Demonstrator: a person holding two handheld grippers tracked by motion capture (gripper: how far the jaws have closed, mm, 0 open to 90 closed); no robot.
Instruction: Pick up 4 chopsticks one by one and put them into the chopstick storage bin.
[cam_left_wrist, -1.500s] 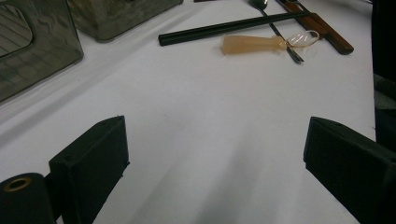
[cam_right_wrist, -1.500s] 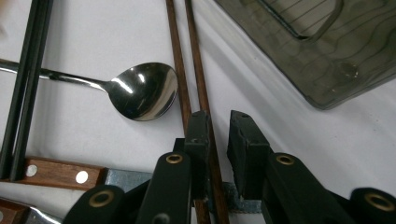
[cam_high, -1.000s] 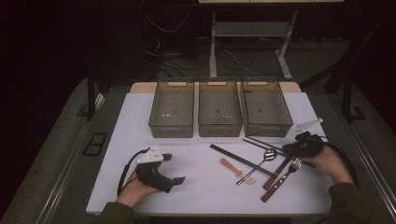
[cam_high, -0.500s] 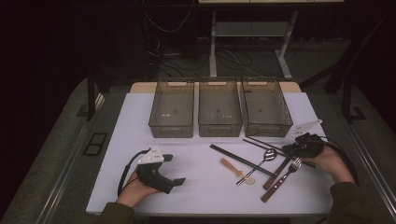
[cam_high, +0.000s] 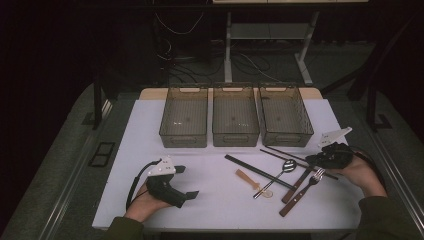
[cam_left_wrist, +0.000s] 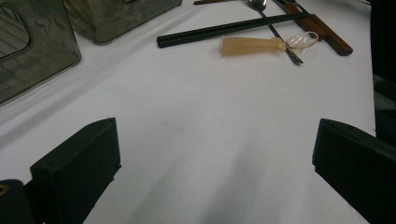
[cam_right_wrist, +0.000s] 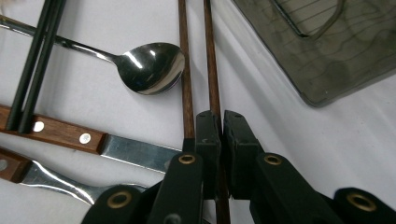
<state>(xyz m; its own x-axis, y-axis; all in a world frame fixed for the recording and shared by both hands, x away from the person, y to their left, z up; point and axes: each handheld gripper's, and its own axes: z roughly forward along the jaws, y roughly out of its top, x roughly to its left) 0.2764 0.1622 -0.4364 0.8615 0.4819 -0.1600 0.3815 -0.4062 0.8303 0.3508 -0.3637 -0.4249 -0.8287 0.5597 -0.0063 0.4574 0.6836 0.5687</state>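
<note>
My right gripper (cam_high: 315, 160) (cam_right_wrist: 222, 123) lies low over the table at the right, its jaws pressed together on one brown wooden chopstick (cam_right_wrist: 212, 70). They have just been closing on it. Its twin (cam_right_wrist: 184, 70) runs alongside, just left of the jaws. A metal spoon (cam_right_wrist: 152, 67) (cam_high: 287, 166) lies beside them. My left gripper (cam_high: 186, 181) (cam_left_wrist: 215, 154) rests at the front left, jaws wide open over bare white tabletop.
Three smoky clear bins (cam_high: 183, 135) (cam_high: 235, 136) (cam_high: 286, 136) stand in a row at the back. Black chopsticks (cam_high: 257, 172), an amber plastic spoon (cam_high: 250, 180) (cam_left_wrist: 254, 45), a wood-handled knife (cam_right_wrist: 60, 133) and a fork (cam_high: 300, 197) lie between the hands.
</note>
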